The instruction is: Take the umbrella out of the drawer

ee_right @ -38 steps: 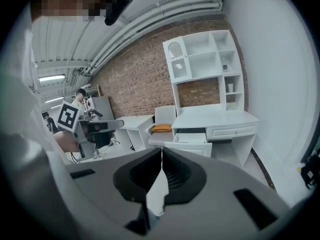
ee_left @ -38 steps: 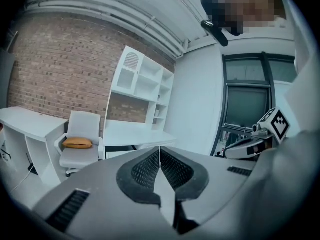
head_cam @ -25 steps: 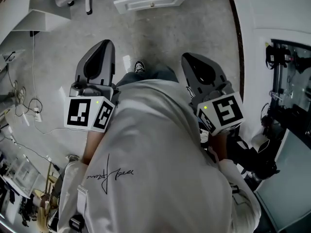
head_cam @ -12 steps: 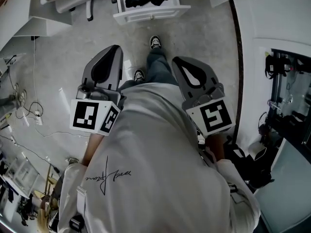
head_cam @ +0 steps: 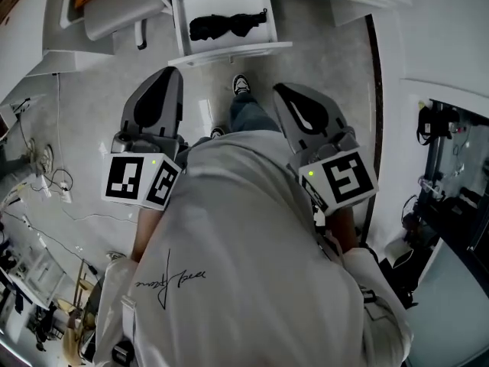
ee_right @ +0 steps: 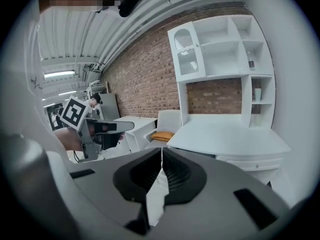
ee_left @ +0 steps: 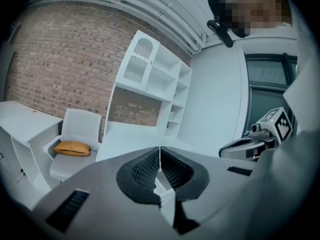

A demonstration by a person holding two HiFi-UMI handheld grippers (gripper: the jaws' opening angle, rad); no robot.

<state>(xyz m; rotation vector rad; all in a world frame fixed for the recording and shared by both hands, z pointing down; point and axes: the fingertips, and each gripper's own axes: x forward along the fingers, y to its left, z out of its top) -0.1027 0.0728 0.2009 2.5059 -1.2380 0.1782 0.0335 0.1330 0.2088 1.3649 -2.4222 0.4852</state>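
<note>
A white shirt (head_cam: pixel 252 266) with a black scrawl (head_cam: pixel 172 277), blue jeans (head_cam: pixel 248 117) and a black-and-white shoe (head_cam: pixel 241 85) show.

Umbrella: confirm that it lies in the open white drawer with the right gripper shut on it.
Not quite. The umbrella lies in the open white drawer, but the right gripper is shut on nothing; the right gripper view shows its jaws together and empty.
</note>
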